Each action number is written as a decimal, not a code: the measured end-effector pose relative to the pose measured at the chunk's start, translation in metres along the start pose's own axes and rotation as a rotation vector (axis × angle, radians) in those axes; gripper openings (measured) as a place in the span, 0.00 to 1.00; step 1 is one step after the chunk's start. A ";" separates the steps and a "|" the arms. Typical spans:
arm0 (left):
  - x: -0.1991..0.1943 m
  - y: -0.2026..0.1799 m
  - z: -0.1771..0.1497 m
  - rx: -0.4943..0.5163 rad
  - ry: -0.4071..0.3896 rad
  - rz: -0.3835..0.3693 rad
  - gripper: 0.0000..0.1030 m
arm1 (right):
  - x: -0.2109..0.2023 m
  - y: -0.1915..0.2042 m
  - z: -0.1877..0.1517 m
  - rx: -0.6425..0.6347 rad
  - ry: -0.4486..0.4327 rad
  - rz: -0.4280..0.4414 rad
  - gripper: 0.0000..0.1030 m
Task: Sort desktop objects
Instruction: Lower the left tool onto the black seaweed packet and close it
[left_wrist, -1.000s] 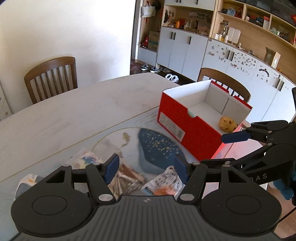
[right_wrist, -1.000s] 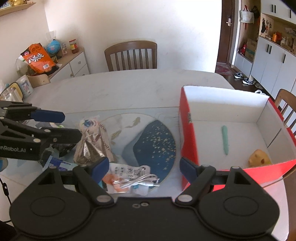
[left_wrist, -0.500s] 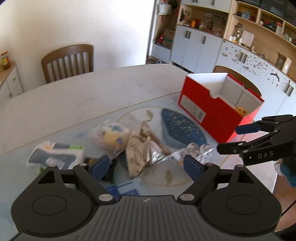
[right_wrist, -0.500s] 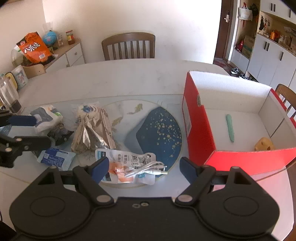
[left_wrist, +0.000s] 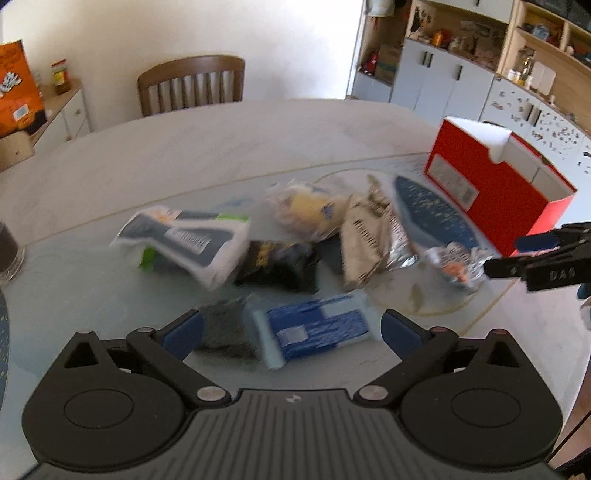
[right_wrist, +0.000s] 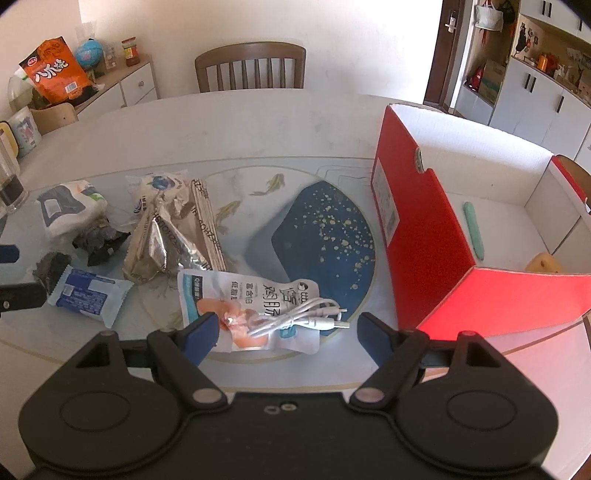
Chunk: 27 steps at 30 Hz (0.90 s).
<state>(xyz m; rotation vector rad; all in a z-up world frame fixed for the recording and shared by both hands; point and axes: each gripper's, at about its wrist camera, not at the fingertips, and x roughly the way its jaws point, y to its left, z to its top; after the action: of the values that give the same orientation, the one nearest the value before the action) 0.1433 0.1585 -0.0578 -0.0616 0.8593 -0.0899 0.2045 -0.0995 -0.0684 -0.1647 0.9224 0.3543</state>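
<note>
- Judging handling first: blue-and-white packet (left_wrist: 314, 332) looks light, thin and crinkly, a film wrapper with a flat bar inside; likely slippery on the glossy table (left_wrist: 221, 147). Best hold is probably across its short width at mid-length, pads on the two long edges, not on the sealed end flaps, which would fold.
- Left gripper (left_wrist: 291, 332): jaws opening, very wide; packet lies between the blue pads on the table, not pressed by either.
- Packet position: near edge of the clutter, lying flat and skewed; a dark crumpled wrapper (left_wrist: 225, 332) sits just beside its left end, so a closing pad could catch both.
- Look of the packet: pale blue border, darker blue printed panel with a small white label; left view is motion-blurred, the right view shows it sharper (right_wrist: 88, 295).
- Right gripper (right_wrist: 286, 332): jaws wide, holding nothing; a white cable (right_wrist: 306, 314) lies coiled on a white snack pouch (right_wrist: 251, 310) just ahead of its pads. Cable is limp and light; it would sag from any single pinch, so I would take the bundled middle.
- Red box (right_wrist: 424, 236) stands open at the right, well apart from the packet; a green stick (right_wrist: 474, 229) and a yellow piece (right_wrist: 543, 264) lie inside.
</note>
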 end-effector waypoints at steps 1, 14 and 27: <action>0.001 0.004 -0.002 -0.012 -0.002 0.009 1.00 | 0.001 0.000 0.000 0.001 -0.001 -0.003 0.80; 0.017 0.033 -0.004 -0.058 -0.006 0.074 0.99 | 0.022 0.000 0.003 0.053 0.011 -0.044 0.77; 0.031 0.043 -0.005 -0.062 0.036 0.057 0.74 | 0.032 -0.004 -0.003 0.068 0.046 -0.051 0.71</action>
<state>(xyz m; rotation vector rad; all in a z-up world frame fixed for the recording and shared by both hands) 0.1619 0.1981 -0.0889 -0.0942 0.8995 -0.0110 0.2216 -0.0970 -0.0962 -0.1337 0.9725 0.2723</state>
